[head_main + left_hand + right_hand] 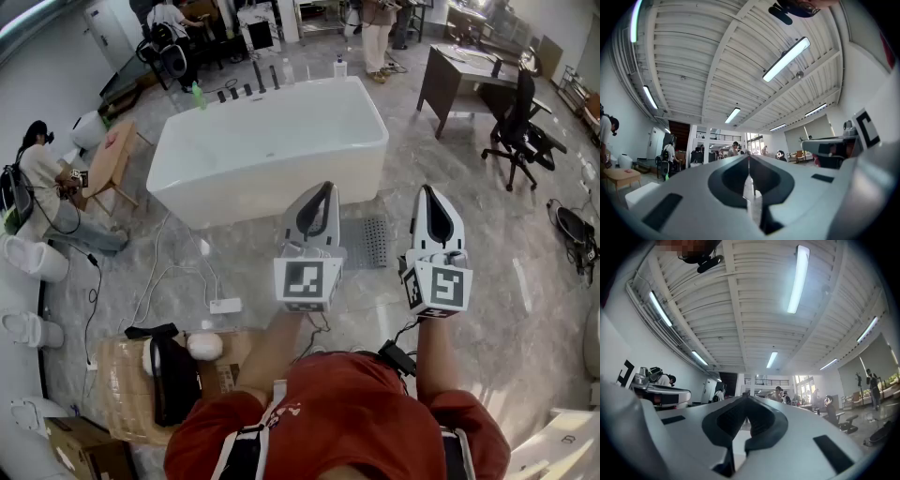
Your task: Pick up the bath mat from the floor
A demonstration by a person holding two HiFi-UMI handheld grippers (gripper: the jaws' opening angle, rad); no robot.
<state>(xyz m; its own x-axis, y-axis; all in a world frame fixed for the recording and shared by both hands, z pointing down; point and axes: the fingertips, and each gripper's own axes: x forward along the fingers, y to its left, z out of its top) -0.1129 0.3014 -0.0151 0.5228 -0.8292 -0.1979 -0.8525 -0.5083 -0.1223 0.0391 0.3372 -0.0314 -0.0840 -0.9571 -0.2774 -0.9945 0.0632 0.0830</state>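
Grey perforated bath mat [369, 242] partly hidden behind left gripper [322, 191], maybe rubber. Left gripper and right gripper [427, 193]: jaws pressed together, nothing pinched.

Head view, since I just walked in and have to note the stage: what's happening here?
A person in a red shirt holds the left gripper and the right gripper out in front, both with jaws shut and nothing in them. The grey bath mat lies flat on the floor beside the white bathtub, partly hidden behind the left gripper. Neither gripper touches it, so the pickup has not begun.
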